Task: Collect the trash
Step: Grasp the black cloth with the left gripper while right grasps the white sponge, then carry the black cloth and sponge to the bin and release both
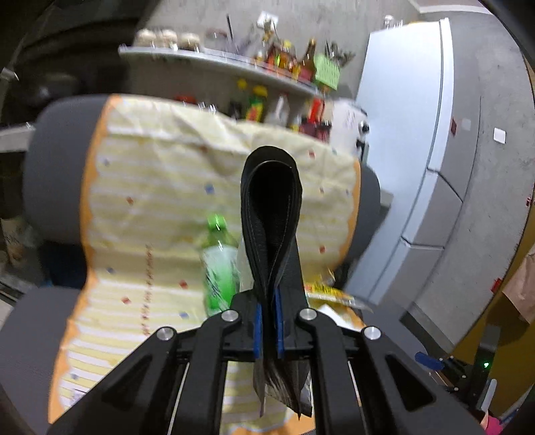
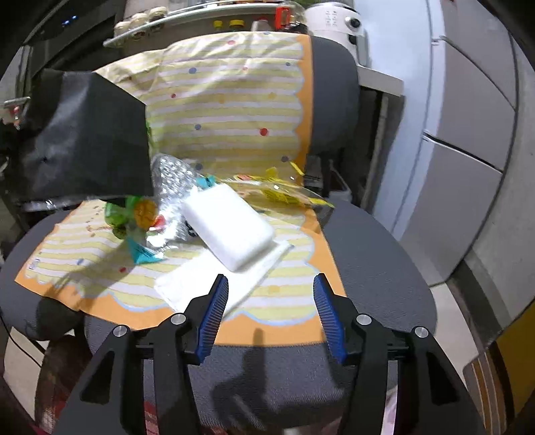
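Left tool (image 1: 267, 321) pinches the black bag (image 1: 271, 214); right tool (image 2: 271, 314) gapes. At twelve o'clock, white foam block (image 2: 230, 224) looks light, stiff; grip its long sides.

No text can be read. Marks on the white appliance (image 2: 331, 20), the yellow wrapper (image 2: 281, 195) and the cloth's (image 1: 147, 287) dotted line are too blurred.

A black bag (image 2: 83, 140) is hanging at the left above the pile, its folded black strap (image 1: 271, 217) looping upward. A white foam block (image 2: 230, 227) is lying tilted across a flat white sheet (image 2: 200, 284). A green plastic bottle (image 1: 219, 264) is standing beside crinkled silver foil (image 2: 174, 180) and a yellow wrapper (image 2: 281, 194).
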